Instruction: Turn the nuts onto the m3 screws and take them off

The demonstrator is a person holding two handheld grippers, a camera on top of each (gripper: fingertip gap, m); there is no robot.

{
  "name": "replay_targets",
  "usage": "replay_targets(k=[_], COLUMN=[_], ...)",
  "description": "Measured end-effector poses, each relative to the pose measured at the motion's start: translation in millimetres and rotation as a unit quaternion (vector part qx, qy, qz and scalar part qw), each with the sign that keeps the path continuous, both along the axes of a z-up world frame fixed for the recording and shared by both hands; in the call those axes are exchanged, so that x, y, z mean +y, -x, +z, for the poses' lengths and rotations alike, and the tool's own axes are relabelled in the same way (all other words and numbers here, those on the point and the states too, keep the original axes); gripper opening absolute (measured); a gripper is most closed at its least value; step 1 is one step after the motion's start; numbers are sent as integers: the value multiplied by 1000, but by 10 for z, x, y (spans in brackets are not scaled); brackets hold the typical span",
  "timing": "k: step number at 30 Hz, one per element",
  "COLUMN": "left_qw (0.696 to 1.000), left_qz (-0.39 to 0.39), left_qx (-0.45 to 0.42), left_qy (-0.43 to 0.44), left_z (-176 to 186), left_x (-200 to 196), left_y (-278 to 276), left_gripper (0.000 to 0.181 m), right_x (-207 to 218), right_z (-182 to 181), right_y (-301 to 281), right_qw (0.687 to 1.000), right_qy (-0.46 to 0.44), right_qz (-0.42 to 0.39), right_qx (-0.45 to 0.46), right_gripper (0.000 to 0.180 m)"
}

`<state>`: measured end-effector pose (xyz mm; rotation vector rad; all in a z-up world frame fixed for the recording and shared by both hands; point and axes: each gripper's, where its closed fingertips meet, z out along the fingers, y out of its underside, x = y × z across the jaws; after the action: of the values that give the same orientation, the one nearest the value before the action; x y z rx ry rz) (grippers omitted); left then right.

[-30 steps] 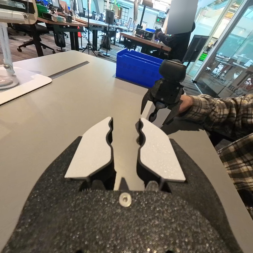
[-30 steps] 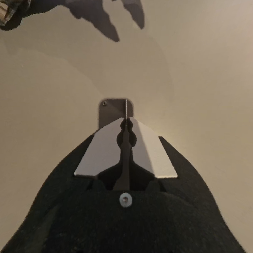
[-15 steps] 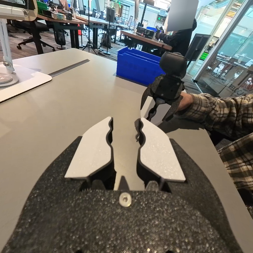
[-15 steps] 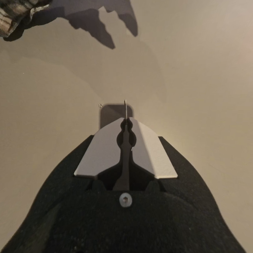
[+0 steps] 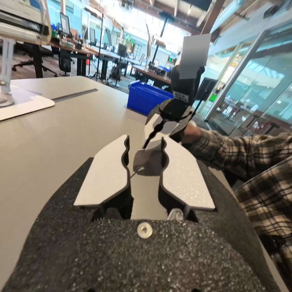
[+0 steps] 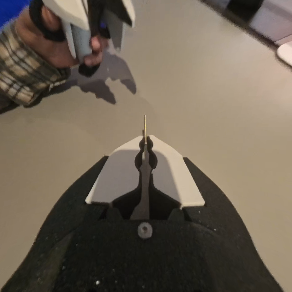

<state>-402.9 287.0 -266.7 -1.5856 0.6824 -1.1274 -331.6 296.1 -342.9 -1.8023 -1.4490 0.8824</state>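
Note:
My right gripper [image 6: 145,137] is shut on a thin dark grey plate [image 6: 145,126], which shows edge-on as a thin line sticking out past the fingertips. In the left wrist view the right gripper [image 5: 143,147] holds the plate [image 5: 147,159] above the table, just beyond my left fingertips. A thin light pin, perhaps a screw [image 5: 137,170], sticks out of the plate's lower part. My left gripper [image 5: 144,137] is open and empty, with the plate seen through its gap. It also shows at the top left of the right wrist view [image 6: 124,36], held by a hand. I see no nut.
A blue bin [image 5: 147,101] stands at the table's far edge. A white board [image 5: 23,104] lies at the far left, with a dark strip [image 5: 75,95] set into the grey table [image 5: 63,134]. A plaid sleeve [image 5: 229,151] reaches in from the right table edge. My hands' fingertips stand some 11 cm from each other.
My right gripper has lifted the plate off the table and brought it toward the left gripper. The small nut seen on the table earlier is out of view. The left gripper stays open.

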Motion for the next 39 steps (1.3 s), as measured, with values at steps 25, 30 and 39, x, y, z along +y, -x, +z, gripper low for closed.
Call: replay_targets(k=[25, 30, 39], left_qw=[978, 978, 978], left_qz=[-11, -13, -25], left_qx=[-209, -208, -204], left_qy=[-23, -25, -26], left_z=[511, 518, 521], left_x=[-129, -142, -184], left_y=[-124, -151, -191], left_gripper=[30, 28, 20], right_x=[-181, -278, -343], right_z=[993, 1009, 1060], right_y=[438, 499, 538], right_qw=[890, 888, 878], right_qy=[140, 141, 151], right_qz=[45, 61, 68], right_qx=[431, 434, 448], right_gripper=[2, 2, 2])
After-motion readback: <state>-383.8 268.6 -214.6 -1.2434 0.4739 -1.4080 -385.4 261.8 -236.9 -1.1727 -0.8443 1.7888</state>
